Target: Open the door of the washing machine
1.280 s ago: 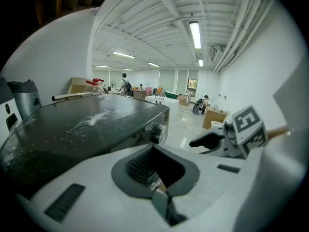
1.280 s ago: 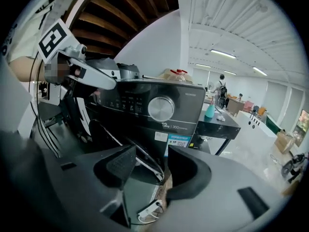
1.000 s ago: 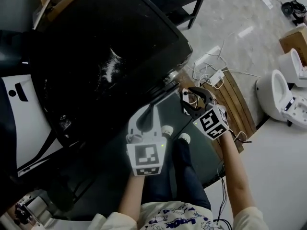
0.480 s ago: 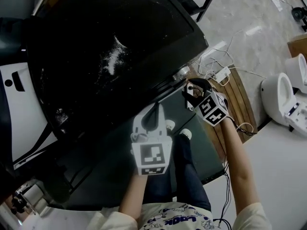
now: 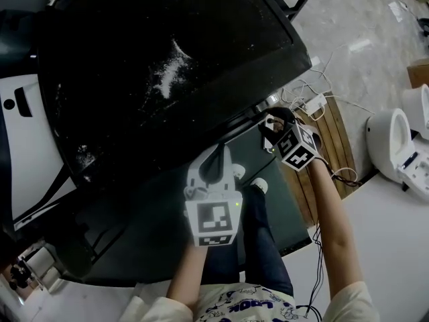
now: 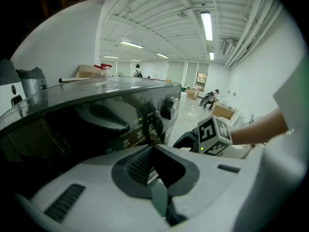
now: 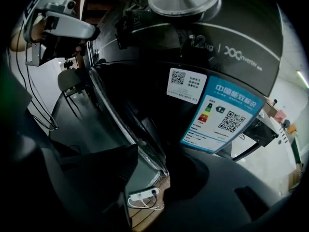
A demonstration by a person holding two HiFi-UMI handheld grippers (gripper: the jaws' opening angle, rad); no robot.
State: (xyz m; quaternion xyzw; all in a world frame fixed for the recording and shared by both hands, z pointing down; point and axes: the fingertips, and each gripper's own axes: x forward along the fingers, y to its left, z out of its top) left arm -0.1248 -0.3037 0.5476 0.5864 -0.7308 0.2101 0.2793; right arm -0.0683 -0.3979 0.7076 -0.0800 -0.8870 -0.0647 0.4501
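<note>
The black washing machine [image 5: 167, 59] fills the upper head view, its silver knob [image 5: 268, 101] at the front corner. My right gripper [image 5: 267, 129] is just below that corner, against the machine's front. In the right gripper view the door's curved glass rim [image 7: 130, 129] runs down between the jaws of the right gripper [image 7: 159, 183]. The jaws are open and have just been closing; I see no pad pressing on the rim. My left gripper [image 5: 218, 150] hovers at the machine's front edge, shut and empty. Its tips [image 6: 153, 149] point at the control panel, with the right gripper [image 6: 182, 141] alongside.
A blue energy label [image 7: 224, 115] and a QR sticker [image 7: 186, 84] are on the machine's front. A power strip [image 5: 315, 104] with cables lies on a wooden pallet [image 5: 328, 153] at the right. Two white toilets [image 5: 392, 143] stand further right. My shoes [image 5: 259, 186] rest on a dark mat.
Both grippers have sunk. The right one has come down close under the machine's front corner beside the knob. The left one has dropped a little.
</note>
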